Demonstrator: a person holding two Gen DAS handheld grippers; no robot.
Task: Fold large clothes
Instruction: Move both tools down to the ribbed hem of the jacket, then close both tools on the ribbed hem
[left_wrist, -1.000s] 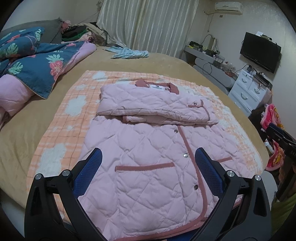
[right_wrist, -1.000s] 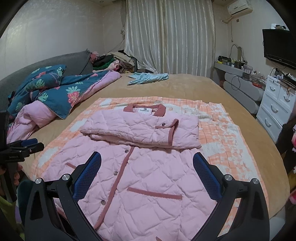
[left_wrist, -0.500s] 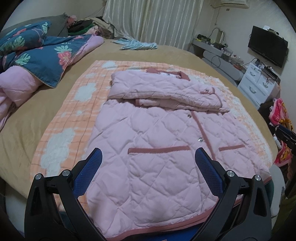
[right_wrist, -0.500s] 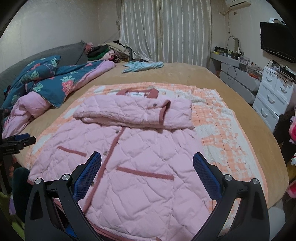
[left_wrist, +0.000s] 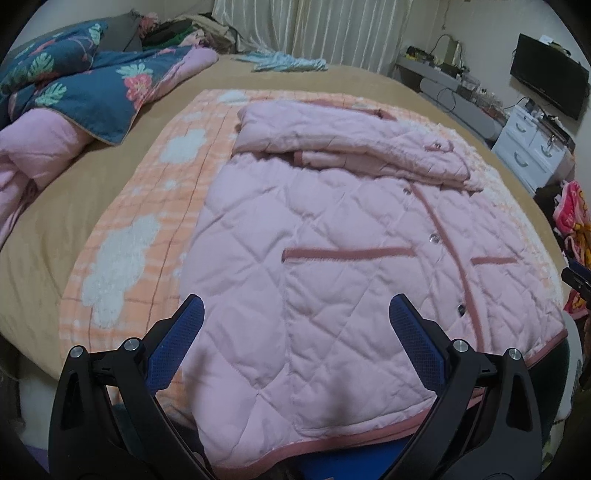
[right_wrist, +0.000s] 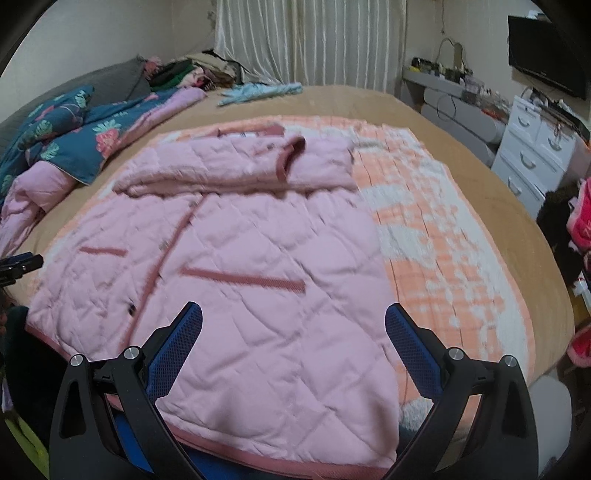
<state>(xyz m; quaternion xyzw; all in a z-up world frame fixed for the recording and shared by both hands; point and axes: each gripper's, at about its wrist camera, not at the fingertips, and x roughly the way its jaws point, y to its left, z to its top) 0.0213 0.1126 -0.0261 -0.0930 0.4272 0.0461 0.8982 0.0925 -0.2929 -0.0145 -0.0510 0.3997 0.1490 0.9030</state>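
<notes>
A pink quilted jacket (left_wrist: 332, 266) (right_wrist: 236, 266) with dark pink trim lies front up on an orange and white blanket (left_wrist: 140, 229) (right_wrist: 436, 236). Both sleeves (left_wrist: 351, 144) (right_wrist: 236, 166) are folded across its chest. My left gripper (left_wrist: 295, 321) stands open above the jacket's lower left part, close to the hem (left_wrist: 332, 443). Open too, my right gripper (right_wrist: 293, 319) hovers over the lower right part near the hem (right_wrist: 295, 461). Neither holds any cloth. The other gripper's black tip shows at each view's edge.
A tan bed (left_wrist: 44, 229) carries the blanket. A blue floral quilt (left_wrist: 103, 85) with pink lining is heaped at the left. Light blue cloth (right_wrist: 258, 90) lies at the far side. White drawers (right_wrist: 535, 155), a television (left_wrist: 550, 74) and a cluttered shelf stand to the right.
Both grippers have moved down and in toward the jacket's lower edge, so the hem now fills the bottom of each view. The jacket has not moved.
</notes>
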